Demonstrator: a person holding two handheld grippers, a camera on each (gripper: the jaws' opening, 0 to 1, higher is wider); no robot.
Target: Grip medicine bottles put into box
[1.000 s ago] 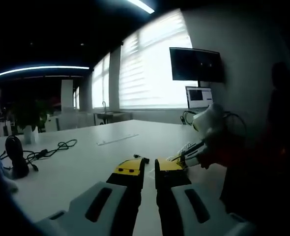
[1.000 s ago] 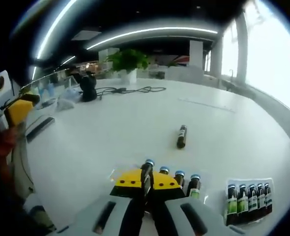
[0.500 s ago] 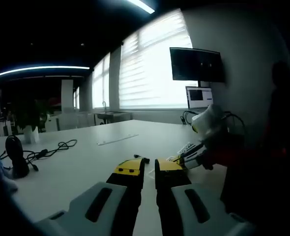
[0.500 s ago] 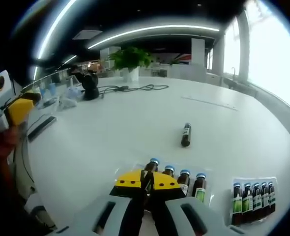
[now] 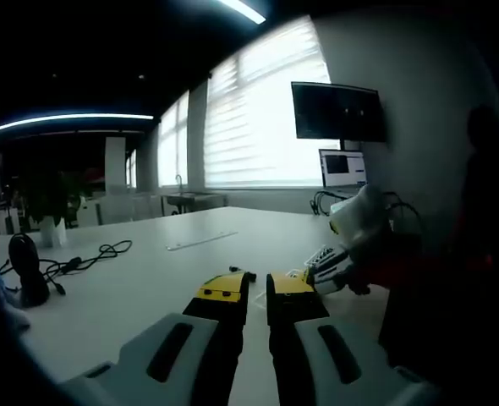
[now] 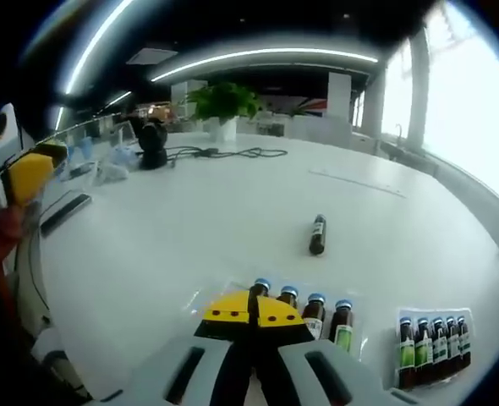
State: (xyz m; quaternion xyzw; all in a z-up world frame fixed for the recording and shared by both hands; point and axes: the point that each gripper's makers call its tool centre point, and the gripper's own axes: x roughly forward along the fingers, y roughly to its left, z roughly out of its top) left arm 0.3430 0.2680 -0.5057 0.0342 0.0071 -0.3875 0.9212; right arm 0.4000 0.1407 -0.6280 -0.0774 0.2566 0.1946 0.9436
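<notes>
In the right gripper view, a clear tray (image 6: 233, 292) on the white table holds a row of several brown medicine bottles (image 6: 315, 309) with blue caps. My right gripper (image 6: 251, 309) hovers just in front of the leftmost bottle, jaws pressed together with nothing between them. A second pack of bottles (image 6: 431, 338) lies to the right. One lone bottle (image 6: 317, 234) lies on its side farther out. My left gripper (image 5: 259, 288) points across the table, its jaws a narrow gap apart and empty. The right gripper (image 5: 355, 233) shows in the left gripper view, held by a hand.
A black cable (image 6: 220, 154), a dark device (image 6: 153, 144) and a potted plant (image 6: 222, 106) sit at the table's far side. The left gripper's yellow tip (image 6: 28, 173) is at the left edge. A monitor (image 5: 338, 110) hangs on the wall.
The right gripper view has shifted slightly, so the bottle row now sits just beyond the jaw tips instead of the leftmost bottle overlapping them. The left gripper view is nearly unchanged.
</notes>
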